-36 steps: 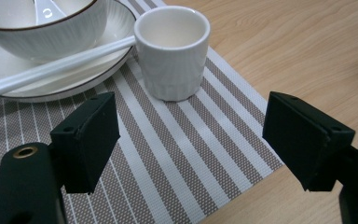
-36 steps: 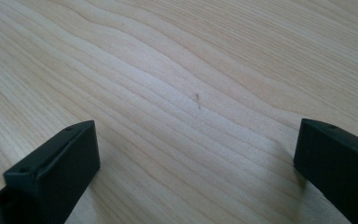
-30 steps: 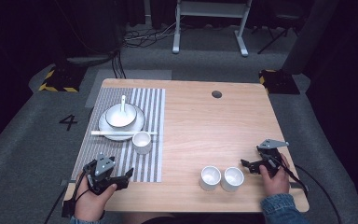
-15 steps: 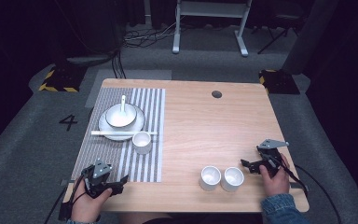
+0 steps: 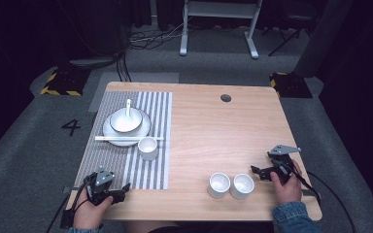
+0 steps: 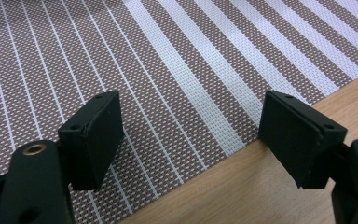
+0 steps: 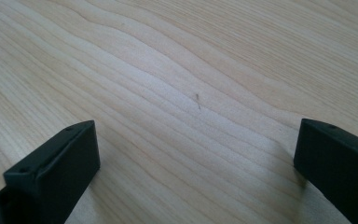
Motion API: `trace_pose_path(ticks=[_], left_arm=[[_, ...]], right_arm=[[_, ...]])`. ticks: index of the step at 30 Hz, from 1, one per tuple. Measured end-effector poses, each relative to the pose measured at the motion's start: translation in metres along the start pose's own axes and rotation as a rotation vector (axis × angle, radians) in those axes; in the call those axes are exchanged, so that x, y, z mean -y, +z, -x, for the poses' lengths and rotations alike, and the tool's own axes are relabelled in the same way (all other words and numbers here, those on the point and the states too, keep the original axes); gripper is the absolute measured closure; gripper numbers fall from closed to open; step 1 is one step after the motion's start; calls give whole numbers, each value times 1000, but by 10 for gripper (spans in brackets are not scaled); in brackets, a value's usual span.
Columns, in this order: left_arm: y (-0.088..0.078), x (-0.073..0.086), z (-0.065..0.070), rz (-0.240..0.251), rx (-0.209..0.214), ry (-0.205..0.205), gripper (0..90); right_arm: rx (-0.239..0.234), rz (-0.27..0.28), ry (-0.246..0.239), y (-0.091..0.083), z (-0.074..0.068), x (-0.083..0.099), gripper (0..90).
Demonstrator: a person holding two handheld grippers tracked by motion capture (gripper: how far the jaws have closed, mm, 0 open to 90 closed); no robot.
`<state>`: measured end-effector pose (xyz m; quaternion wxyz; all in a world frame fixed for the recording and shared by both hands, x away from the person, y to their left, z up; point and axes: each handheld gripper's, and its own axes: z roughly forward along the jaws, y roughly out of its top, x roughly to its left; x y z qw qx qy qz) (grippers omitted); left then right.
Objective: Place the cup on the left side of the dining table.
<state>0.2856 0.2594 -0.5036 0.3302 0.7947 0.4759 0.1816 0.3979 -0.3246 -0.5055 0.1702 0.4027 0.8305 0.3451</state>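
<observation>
My left gripper (image 5: 118, 190) rests at the table's front left corner, held by a hand, on the near edge of a brown-and-white striped placemat (image 5: 126, 160). In the left gripper view it (image 6: 191, 109) stands open, with nothing between the jaws, over the placemat (image 6: 168, 70) edge and bare wood. My right gripper (image 5: 258, 172) lies at the front right, just right of two white cups (image 5: 231, 185). In the right gripper view it (image 7: 198, 130) is open over the bare wooden table (image 7: 177, 70).
A plate (image 5: 111, 131) on the placemat carries a white bowl (image 5: 125, 119) with a spoon. Chopsticks (image 5: 121, 139) lie across the plate's near rim, beside another white cup (image 5: 147, 147). A round cable hole (image 5: 226, 98) sits near the table's far edge.
The left gripper has slid slightly toward the table's front left corner. The right gripper has stayed put.
</observation>
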Motion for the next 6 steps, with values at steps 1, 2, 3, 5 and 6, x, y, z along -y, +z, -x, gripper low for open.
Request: trace_pose_path(ticks=[1,2,3,5,6], left_arm=[[1,0,1,2,-1,2,208],[1,0,1,-2,2,2,202],[1,0,1,-6,1,8,194],[1,0,1,-6,1,8,191],[1,0,1,-6,1,8,191]], right_arm=[[0,0,0,0,0,0,4],[0,0,0,0,0,0,4],[-1,0,-1,0,0,0,4],[0,0,-1,0,0,0,4],[-1,0,-1,0,0,0,4]])
